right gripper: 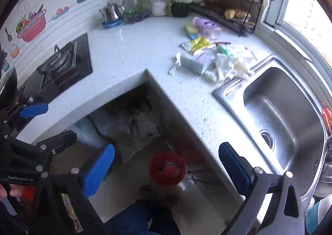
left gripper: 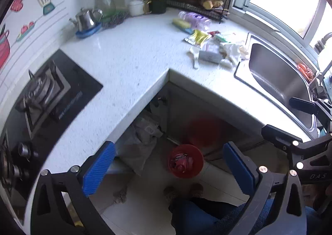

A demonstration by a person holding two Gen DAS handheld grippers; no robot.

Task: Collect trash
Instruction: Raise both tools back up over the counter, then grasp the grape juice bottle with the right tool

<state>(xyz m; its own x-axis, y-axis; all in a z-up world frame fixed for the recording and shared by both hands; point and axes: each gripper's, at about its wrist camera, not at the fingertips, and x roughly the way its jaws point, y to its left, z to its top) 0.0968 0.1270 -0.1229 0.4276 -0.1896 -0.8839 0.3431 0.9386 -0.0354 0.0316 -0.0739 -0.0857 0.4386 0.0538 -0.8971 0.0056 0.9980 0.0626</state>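
Left gripper [left gripper: 169, 166]: blue pads spread wide, nothing between them. Held over the floor gap in front of the counter corner, above the red bin [left gripper: 185, 160]. Right gripper [right gripper: 166, 169]: pads likewise wide apart and empty, same height, same aim.

Red bin stands on the floor tiles by the cabinet front, below the counter edge. Something red and dark lies inside it; contents too blurred to identify.

Trash pile [left gripper: 215, 47] sits on the white countertop [left gripper: 128, 56] just left of the sink [left gripper: 278, 75], well away from both grippers. It holds a yellow wrapper [right gripper: 199, 44], a grey-white carton [right gripper: 192, 63], crumpled white tissue or plastic [right gripper: 228, 67], a white scoop-like piece [right gripper: 175, 65] and a purple-printed bag [right gripper: 206, 25] further back.

Judgement on progress: early. Bin may already hold a few items, but the whole counter pile remains, none of it gripped. Next step probably a reach up and forward to the nearest piece.

Surroundings: gas hob [left gripper: 47, 94] on the left, steel teapot [left gripper: 86, 19] on a blue dish, glass jar, utensil holder [left gripper: 157, 4], wire rack [right gripper: 228, 11] at the back. Grey sack [left gripper: 141, 143] under the counter beside the bin.

In the way: the overhanging counter edge between bin and pile; loose tissue lies at the sink rim and could slip in
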